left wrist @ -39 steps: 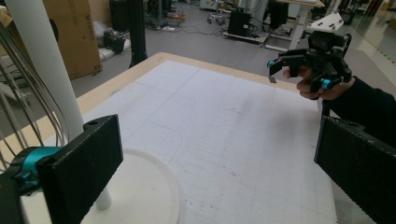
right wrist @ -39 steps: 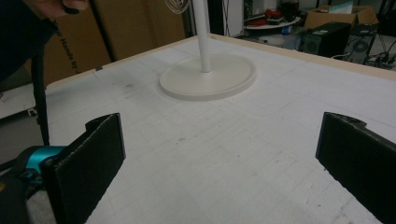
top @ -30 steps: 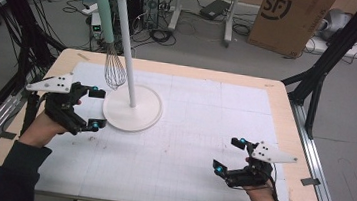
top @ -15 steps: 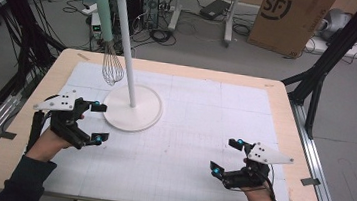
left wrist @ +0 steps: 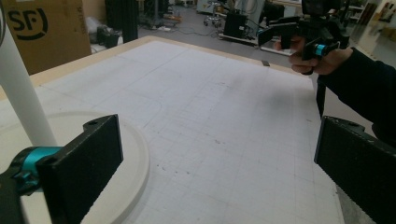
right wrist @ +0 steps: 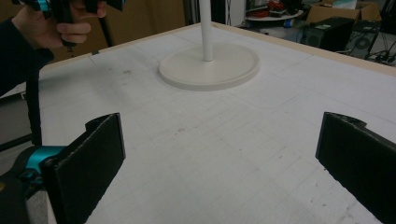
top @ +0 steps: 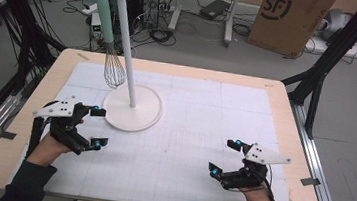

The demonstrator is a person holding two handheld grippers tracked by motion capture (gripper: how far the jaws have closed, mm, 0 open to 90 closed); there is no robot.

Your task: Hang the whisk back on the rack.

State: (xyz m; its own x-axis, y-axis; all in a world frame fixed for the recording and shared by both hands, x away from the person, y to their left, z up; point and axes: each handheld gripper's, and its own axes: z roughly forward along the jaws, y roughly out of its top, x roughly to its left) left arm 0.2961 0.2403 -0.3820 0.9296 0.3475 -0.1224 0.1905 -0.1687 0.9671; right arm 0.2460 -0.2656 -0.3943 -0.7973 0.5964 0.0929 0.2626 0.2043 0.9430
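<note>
A white stand [top: 127,55] with a round base [top: 141,111] rises at the table's back left, with hooks at its top. From one hook hangs a whisk [top: 114,68] with a pale green handle. My left gripper [top: 98,127] hovers open just left of the base, nothing between its jaws; in the left gripper view [left wrist: 215,158] the base [left wrist: 126,172] lies under its left jaw. Near the front right edge my right gripper [top: 225,157] is open and empty; in the right gripper view [right wrist: 219,154] the base [right wrist: 210,65] lies ahead.
A white gridded mat [top: 203,128] covers the wooden table [top: 287,97]. Beyond the table stand a cardboard box [top: 291,17], cables and black frame posts [top: 320,70].
My left gripper has drawn back toward the front left, away from the stand's base. The right gripper has barely moved.
</note>
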